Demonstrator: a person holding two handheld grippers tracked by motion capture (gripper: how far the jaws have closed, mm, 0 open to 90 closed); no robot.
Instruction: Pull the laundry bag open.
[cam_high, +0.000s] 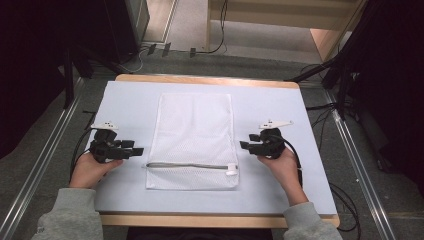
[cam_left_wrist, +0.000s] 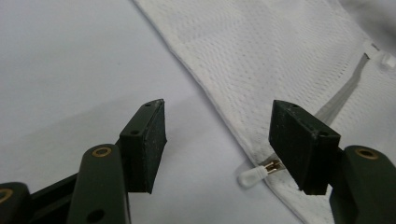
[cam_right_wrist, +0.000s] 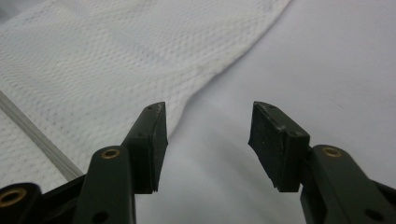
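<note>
With both my grippers spread empty beside the flat white mesh zippered laundry bag (cam_high: 192, 140), a shallow pinch may slip off its thin edge.

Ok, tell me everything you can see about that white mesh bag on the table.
The white mesh bag is a flat rectangle of fine netted fabric with stitched hems, lying spread out on the pale table cover, long side running away from the person. A grey zipper crosses it near the closer end and looks closed, with a white tab at its right end. A small translucent tip on a brass piece pokes out at the left edge. Both grippers are apart from it.
</note>
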